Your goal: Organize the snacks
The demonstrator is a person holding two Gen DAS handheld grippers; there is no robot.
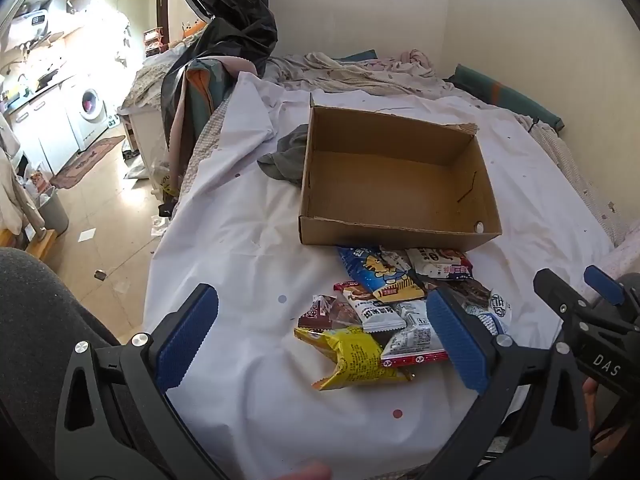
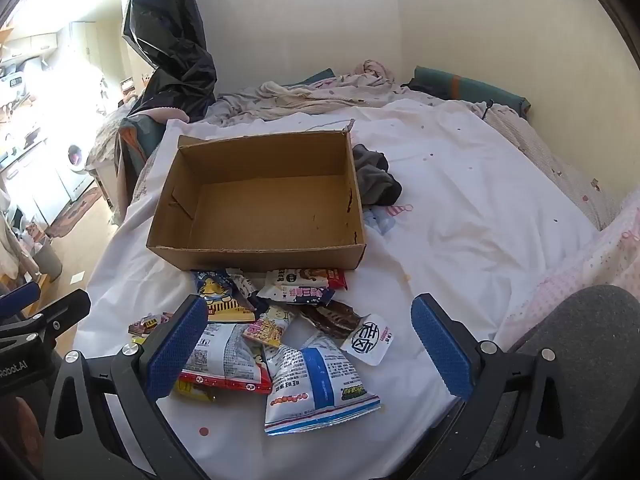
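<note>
A cardboard box [image 1: 396, 184] sits open and bare inside at the centre of the left wrist view, on a white sheet [image 1: 240, 240] spread over a bed. Just below the box, touching its near wall, lies a loose heap of snack packets — a blue packet [image 1: 376, 272] with a cartoon cat at the top, a yellow packet [image 1: 352, 356] at the bottom of the heap, a brown packet [image 1: 332, 312] to its upper left, and a white packet with a red strip [image 1: 412, 344] lower right. The left gripper [image 1: 320, 340] fills the bottom of that frame with its blue pads [image 1: 186, 336] spread wide apart; the heap shows between them, but neither pad presses on anything. At the right edge the right gripper [image 1: 600, 304] shows only in part. In the right wrist view the box [image 2: 260, 200] stands in the upper middle, with a grey cloth [image 2: 376, 180] bunched at its right wall. The snacks spread below it: a white-and-blue bag [image 2: 320, 388] lowest in the frame, a small white cup [image 2: 370, 338] with a black seal mark to its upper right, a dark wrapper [image 2: 332, 318] above that. The right gripper [image 2: 308, 352] frames the pile, fingers as wide as they go, holding nothing — the left pad [image 2: 176, 344] overlaps a red-edged packet [image 2: 224, 364] in the picture; whether it touches I cannot tell. A black bag [image 2: 168, 40] hangs in the upper left.
</note>
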